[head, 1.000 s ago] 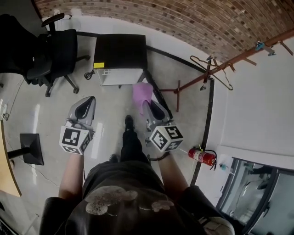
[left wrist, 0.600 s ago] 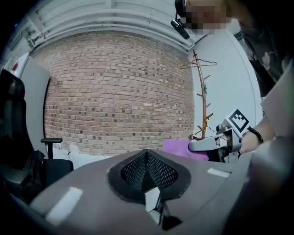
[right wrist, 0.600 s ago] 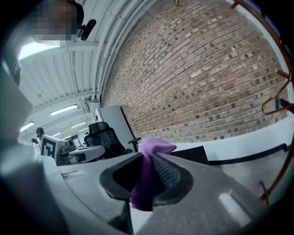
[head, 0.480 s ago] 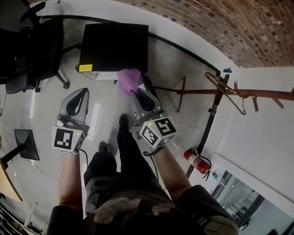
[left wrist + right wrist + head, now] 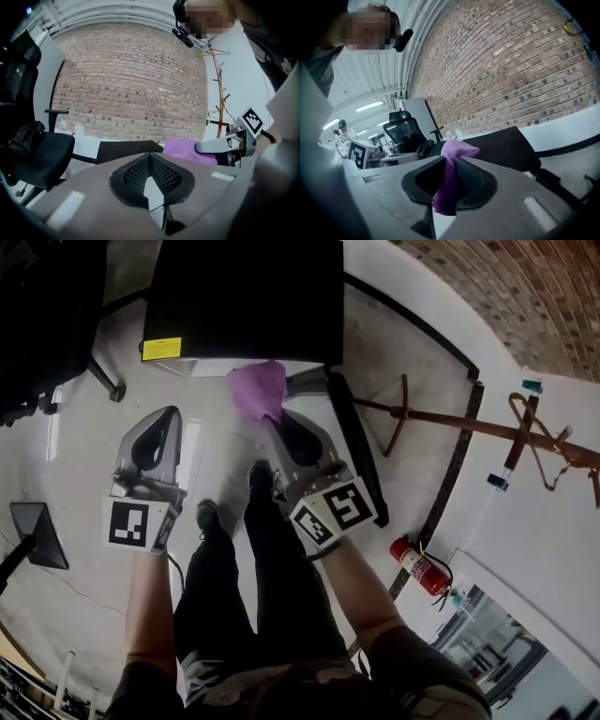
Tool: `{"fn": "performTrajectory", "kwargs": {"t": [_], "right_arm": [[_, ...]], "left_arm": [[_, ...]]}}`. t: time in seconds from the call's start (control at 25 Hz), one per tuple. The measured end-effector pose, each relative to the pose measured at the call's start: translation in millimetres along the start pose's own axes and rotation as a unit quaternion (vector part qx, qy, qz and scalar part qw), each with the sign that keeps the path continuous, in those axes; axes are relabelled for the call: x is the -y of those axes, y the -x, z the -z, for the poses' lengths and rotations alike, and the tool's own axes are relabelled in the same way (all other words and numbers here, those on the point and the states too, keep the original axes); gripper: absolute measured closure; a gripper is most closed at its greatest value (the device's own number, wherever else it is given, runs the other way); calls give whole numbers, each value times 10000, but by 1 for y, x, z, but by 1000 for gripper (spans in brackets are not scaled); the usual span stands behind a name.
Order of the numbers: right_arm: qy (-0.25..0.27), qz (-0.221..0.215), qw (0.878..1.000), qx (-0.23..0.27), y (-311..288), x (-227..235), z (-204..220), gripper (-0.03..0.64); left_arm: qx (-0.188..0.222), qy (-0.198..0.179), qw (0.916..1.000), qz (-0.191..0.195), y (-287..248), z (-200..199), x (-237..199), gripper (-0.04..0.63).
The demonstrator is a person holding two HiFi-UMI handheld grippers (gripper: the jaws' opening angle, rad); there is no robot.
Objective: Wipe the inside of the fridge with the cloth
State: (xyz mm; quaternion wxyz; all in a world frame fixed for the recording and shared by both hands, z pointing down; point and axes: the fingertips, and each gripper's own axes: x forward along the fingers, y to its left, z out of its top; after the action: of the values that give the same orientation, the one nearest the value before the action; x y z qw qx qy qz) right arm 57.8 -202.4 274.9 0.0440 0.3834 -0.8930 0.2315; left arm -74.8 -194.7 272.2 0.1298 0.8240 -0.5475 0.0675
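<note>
R gripper (image 5: 270, 423) fingers pinching purple cloth (image 5: 258, 390), L gripper (image 5: 170, 414) fingers closed, empty, black-topped fridge (image 5: 244, 296) just ahead.

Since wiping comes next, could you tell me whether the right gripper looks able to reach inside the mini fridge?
Probably yes: the right gripper, shut on the purple cloth, sits just before the mini fridge, whose door stands swung open to the side; nothing shows between them.

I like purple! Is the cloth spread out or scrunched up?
Scrunched up: the cloth bunches where the right gripper pinches it.
</note>
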Motion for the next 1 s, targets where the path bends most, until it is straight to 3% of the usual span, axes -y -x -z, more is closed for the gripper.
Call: {"fn": "performTrajectory", "kwargs": {"t": [0.12,0.28,0.52,0.76,1.0], "right_arm": [[327,56,9992,-226,-19,8,54,561],[279,20,9991,-314,-45,22,104,561],[343,-110,9992,-171,-92,46,146,561],[595,-295,9978,-28,-143,74,188,561],[690,-460,9958,381,-178,90,200,561]], "left_arm": [[-43,-72,10000,29,-14,46,-17,577],[-20,-198,9998,88,-31,87,-34,577],[145,-213,9997,26,-54,138,-60,577],[12,-488,9983,308,-89,214,-66,577],[488,-479,9976,-79,-99,217,-96,577]]}}
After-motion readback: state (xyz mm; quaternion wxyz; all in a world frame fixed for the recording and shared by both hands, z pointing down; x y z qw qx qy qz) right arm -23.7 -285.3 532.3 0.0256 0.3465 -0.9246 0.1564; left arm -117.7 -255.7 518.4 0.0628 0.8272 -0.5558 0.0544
